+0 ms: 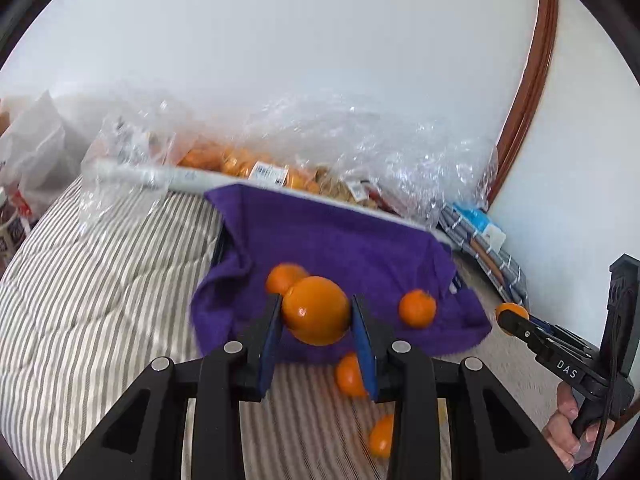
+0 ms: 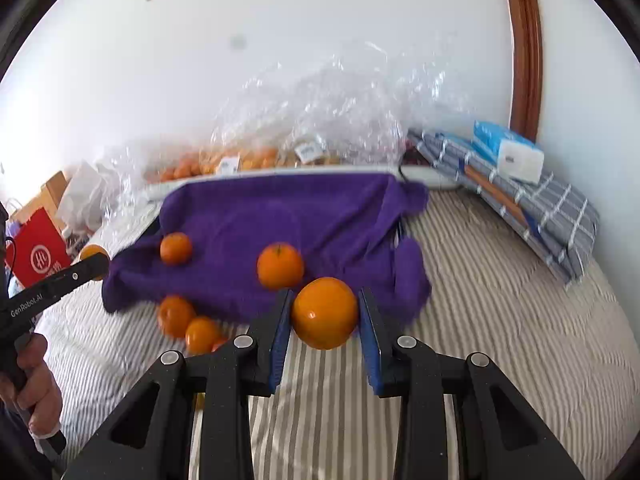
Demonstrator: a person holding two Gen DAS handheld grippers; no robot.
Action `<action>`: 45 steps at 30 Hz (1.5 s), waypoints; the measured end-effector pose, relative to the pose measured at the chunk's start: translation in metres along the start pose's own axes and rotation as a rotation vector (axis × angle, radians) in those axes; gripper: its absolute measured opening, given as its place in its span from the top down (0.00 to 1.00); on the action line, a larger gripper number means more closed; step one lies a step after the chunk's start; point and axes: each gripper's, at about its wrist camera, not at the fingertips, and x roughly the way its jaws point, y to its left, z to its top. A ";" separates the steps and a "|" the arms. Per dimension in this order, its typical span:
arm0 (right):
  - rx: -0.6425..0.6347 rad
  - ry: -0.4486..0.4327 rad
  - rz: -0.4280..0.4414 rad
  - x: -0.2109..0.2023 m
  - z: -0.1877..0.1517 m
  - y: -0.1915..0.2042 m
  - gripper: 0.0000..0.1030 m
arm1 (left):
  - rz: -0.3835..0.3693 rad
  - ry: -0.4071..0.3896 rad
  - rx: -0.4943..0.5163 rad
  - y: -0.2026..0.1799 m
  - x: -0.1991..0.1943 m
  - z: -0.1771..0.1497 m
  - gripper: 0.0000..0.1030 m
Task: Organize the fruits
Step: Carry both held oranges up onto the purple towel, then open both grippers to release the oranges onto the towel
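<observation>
A bed with a grey-and-white striped quilt (image 2: 500, 300) stands against a white wall, and a rumpled purple towel (image 2: 280, 216) lies on it in front of crinkled clear plastic bags of fruit (image 2: 248, 160). The left claw (image 1: 316, 314) is clamped on a round orange (image 1: 316, 310) above the towel's near edge — the right claw (image 2: 325, 316) likewise grips an orange fruit (image 2: 325, 313) just off that edge. Loose small oranges (image 2: 280, 265) rest on the towel, and others (image 2: 176, 316) lie on the quilt beside its near-left corner.

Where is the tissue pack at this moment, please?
In the right wrist view, the tissue pack lies far right, atop the folded checked blanket against the wall, beside the wooden door frame.
</observation>
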 end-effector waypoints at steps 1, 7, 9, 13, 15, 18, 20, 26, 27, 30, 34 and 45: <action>0.001 -0.008 0.001 0.004 0.009 -0.003 0.69 | 0.002 -0.008 -0.001 -0.003 0.006 0.007 0.69; 0.006 -0.008 0.012 0.043 0.049 -0.017 0.68 | 0.032 -0.030 -0.025 -0.017 0.042 0.026 0.69; -0.003 -0.003 0.022 0.055 0.054 -0.017 0.69 | 0.036 -0.030 -0.050 -0.015 0.052 0.027 0.69; -0.011 0.005 0.048 0.074 0.050 -0.019 0.69 | 0.054 -0.014 -0.053 -0.005 0.063 0.021 0.69; 0.009 0.018 0.073 0.082 0.043 -0.025 0.68 | 0.048 -0.010 -0.049 0.000 0.063 0.019 0.69; -0.004 0.067 0.045 0.092 0.042 -0.025 0.69 | 0.025 0.003 -0.083 0.007 0.064 0.020 0.69; 0.004 0.079 0.059 0.097 0.041 -0.027 0.69 | -0.002 0.012 -0.108 0.011 0.064 0.019 0.69; 0.044 0.157 0.081 0.114 0.027 -0.031 0.68 | 0.001 0.064 -0.079 0.005 0.076 0.009 0.69; 0.047 0.153 0.082 0.114 0.026 -0.030 0.68 | -0.002 0.071 -0.072 0.002 0.077 0.008 0.69; 0.052 0.145 0.099 0.113 0.026 -0.030 0.68 | -0.013 0.090 -0.056 -0.004 0.079 0.006 0.69; 0.067 0.141 0.094 0.113 0.026 -0.032 0.68 | -0.010 0.113 -0.030 -0.010 0.083 0.002 0.69; 0.075 0.120 0.077 0.107 0.028 -0.034 0.68 | 0.030 0.156 0.028 -0.025 0.095 -0.007 0.69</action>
